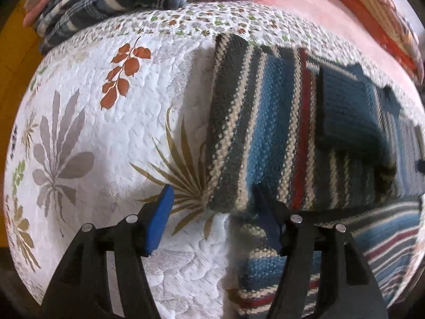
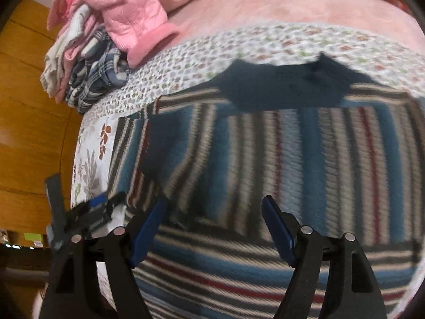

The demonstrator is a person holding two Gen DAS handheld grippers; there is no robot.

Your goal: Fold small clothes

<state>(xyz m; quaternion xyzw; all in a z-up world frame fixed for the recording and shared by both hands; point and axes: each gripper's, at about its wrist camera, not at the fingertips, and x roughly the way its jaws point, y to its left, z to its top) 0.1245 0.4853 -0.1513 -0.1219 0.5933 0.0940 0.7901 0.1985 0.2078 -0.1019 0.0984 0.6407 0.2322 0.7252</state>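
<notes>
Your left gripper (image 1: 215,220) has its jaws apart, nothing between them, hovering over the bottom-left corner of the striped sweater (image 1: 265,133). Sweater lies on the quilt (image 1: 87,101) on the bed, partly folded, filling the view from 12 to 5 o'clock. Your right gripper (image 2: 215,228) also has jaws spread and empty, right above the sweater's stripes; that view is blurred. Pile of clothes (image 2: 101,50) sits at 10 o'clock, well apart from the sweater.

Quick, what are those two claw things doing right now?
Left gripper: open, holding nothing, at the striped knitted sweater's edge.
Right gripper: open, empty, above it.
</notes>
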